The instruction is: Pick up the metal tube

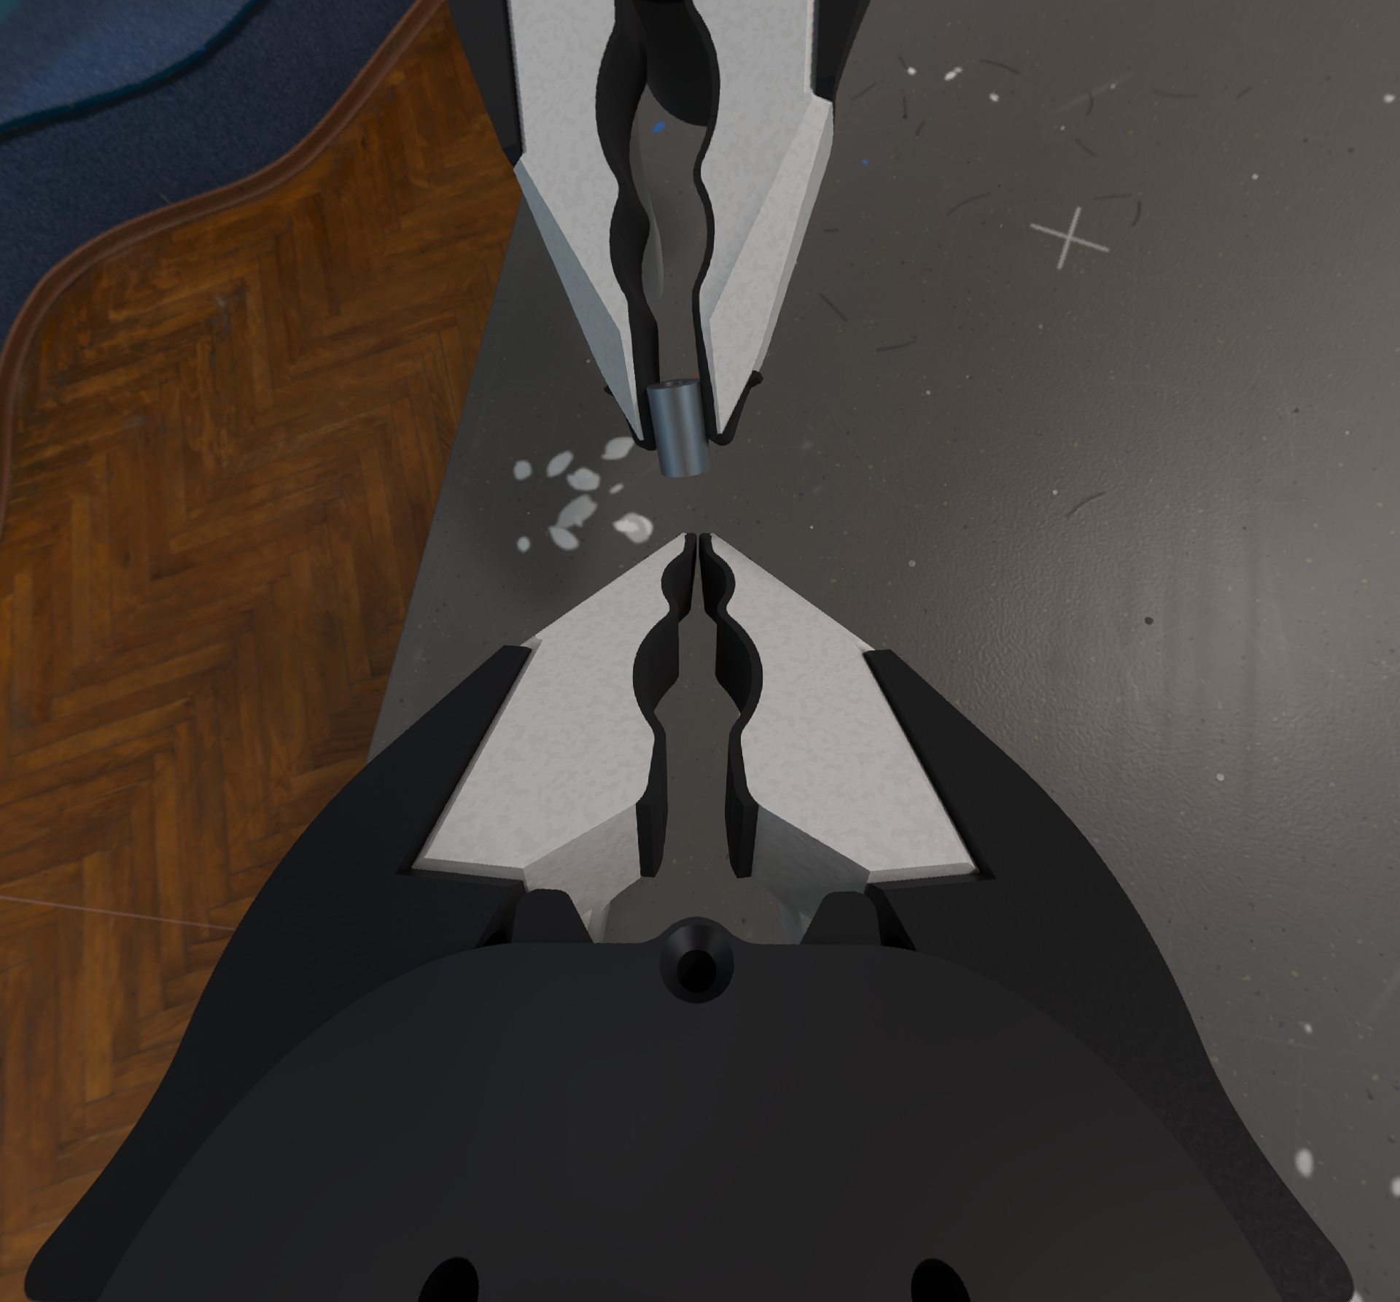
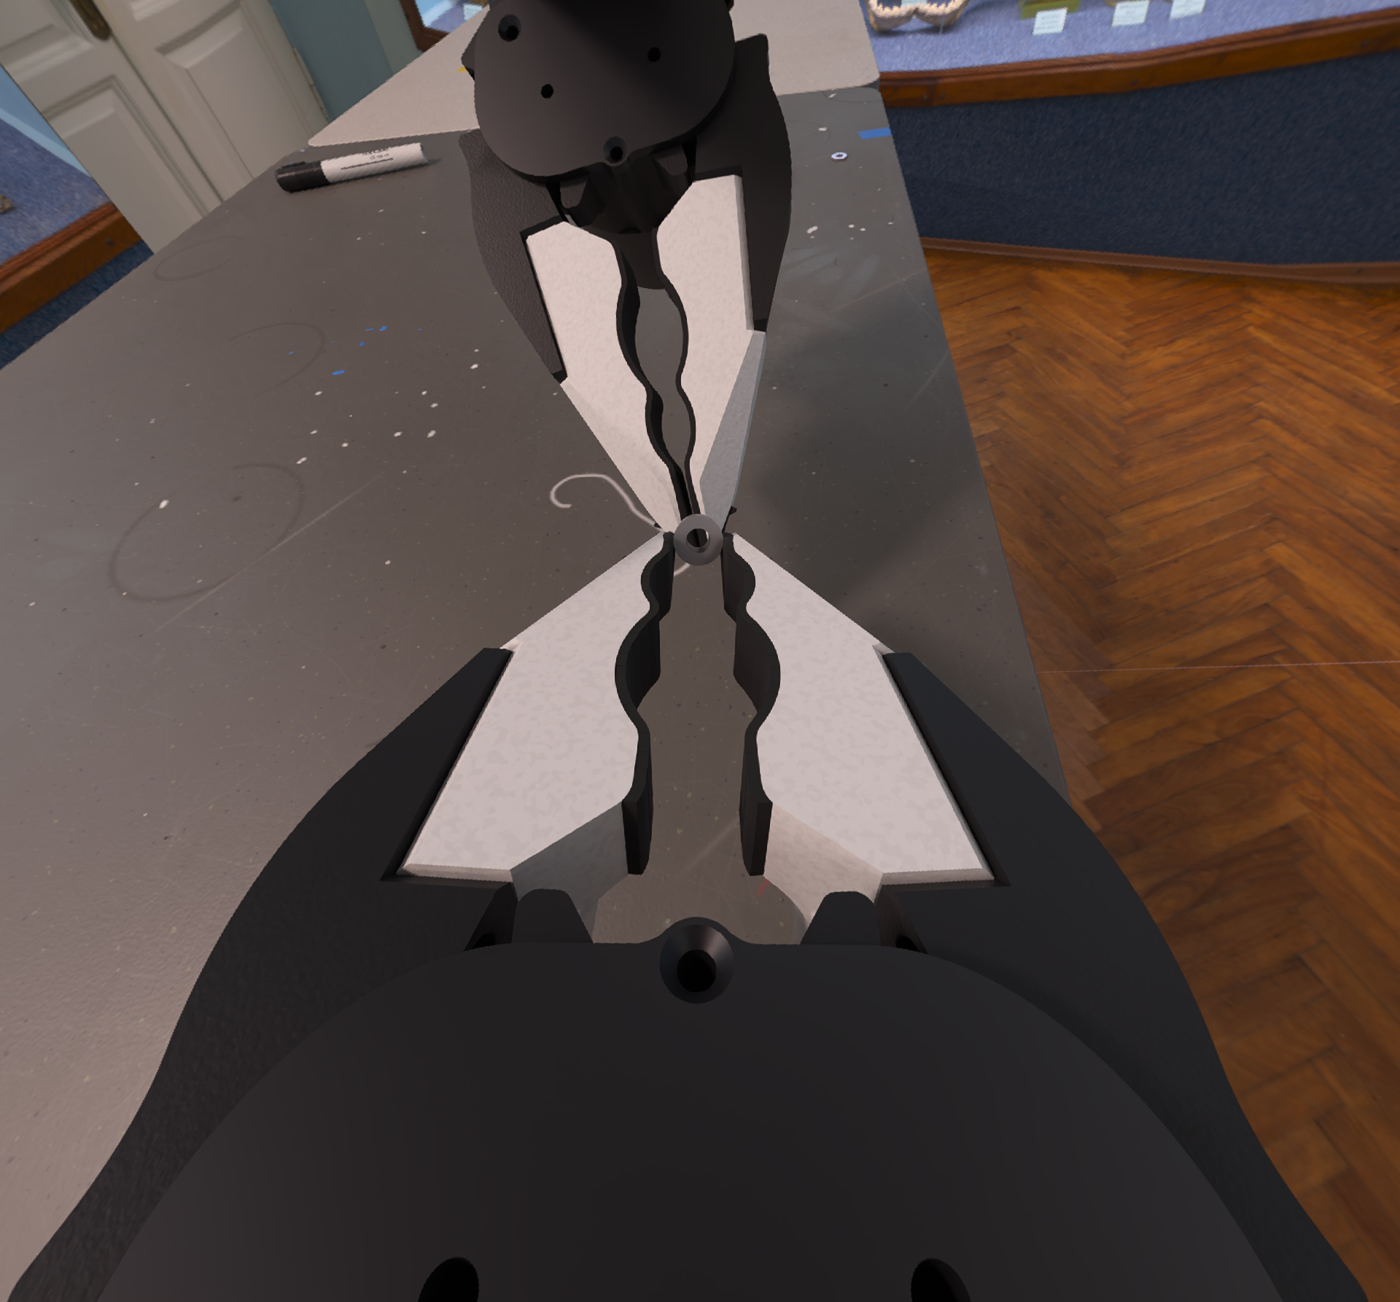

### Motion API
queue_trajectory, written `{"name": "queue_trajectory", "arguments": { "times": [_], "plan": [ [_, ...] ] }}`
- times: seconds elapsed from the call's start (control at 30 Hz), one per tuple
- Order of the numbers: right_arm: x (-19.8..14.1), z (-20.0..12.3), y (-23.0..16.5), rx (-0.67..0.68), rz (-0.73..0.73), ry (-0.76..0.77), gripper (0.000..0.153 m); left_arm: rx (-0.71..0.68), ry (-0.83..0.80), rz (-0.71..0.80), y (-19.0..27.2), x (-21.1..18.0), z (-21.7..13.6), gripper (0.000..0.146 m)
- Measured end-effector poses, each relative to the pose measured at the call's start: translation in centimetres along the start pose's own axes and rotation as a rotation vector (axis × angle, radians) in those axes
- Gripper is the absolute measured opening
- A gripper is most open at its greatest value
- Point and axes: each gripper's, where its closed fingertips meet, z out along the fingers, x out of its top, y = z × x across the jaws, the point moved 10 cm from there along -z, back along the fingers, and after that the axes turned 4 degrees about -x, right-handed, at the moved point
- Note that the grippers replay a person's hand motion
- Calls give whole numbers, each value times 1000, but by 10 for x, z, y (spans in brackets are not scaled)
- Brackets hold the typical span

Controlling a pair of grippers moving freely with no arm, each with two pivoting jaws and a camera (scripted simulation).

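The left gripper point(image 1: 695, 536), pinched closed and empty, faces the metal tube point(image 1: 680, 430) at twelve o'clock; the right gripper point(image 2: 695, 542) clamps it, bore axis toward its camera.

Left gripper point(image 1: 695, 536): matte black body, broad and rounded like a shield, sloping to two flared shoulders. A countersunk round hole sits on the centre line near the finger roots; two larger dark holes near the rear edge. Each finger is a pale grey, speckled, wedge-shaped plate set in a black frame, tapering to a narrow tip. Inner edges carry black pads with a wavy, scalloped profile. Right gripper point(image 2: 697, 542): same build and colours. Seen from outside, a body shows a dark round housing with several small screw holes.
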Motion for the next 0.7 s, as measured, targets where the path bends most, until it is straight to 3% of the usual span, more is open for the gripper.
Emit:
{"name": "queue_trajectory", "arguments": {
  "times": [0.7],
  "plan": [
    [9,-12,1,-14,21,106,12,6,190,-26,-3,3,-7,1]
  ]
}}
